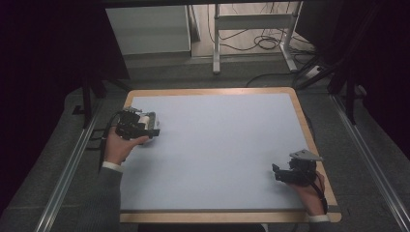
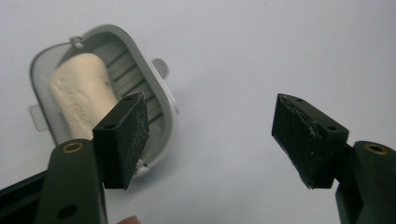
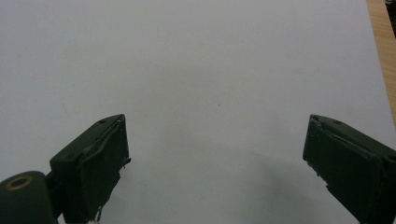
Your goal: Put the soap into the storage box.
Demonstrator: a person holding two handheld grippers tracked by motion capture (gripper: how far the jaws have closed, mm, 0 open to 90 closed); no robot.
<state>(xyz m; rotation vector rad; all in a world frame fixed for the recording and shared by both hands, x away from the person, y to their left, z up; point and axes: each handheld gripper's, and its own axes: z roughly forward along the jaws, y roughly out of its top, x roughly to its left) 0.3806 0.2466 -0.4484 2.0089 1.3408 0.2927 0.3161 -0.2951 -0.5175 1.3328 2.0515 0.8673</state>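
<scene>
Two grippers are over the pale blue table (image 1: 227, 145), and both stand wide open with nothing between their jaws. By the look of it, the work in hand is taking hold of the grey soap dish (image 2: 163, 100), which lies near the table's left edge with a cream bar of soap (image 2: 81, 95) resting on its ribbed floor. In the left gripper view the left gripper (image 2: 210, 135) hovers close above the table just beside the dish; one jaw overlaps the dish's near rim, the other stands over bare table, so the dish is off to one side of the gap rather than inside it. In the high view the left gripper (image 1: 145, 126) sits right at the dish. The right gripper (image 1: 278, 172) waits well apart, near the right edge, over bare surface

To do this well, I'd shift the left gripper sideways until the gap straddles the soap or a dish wall, square the jaws to it, come down gently, then close slowly so the dish doesn't skid
</scene>
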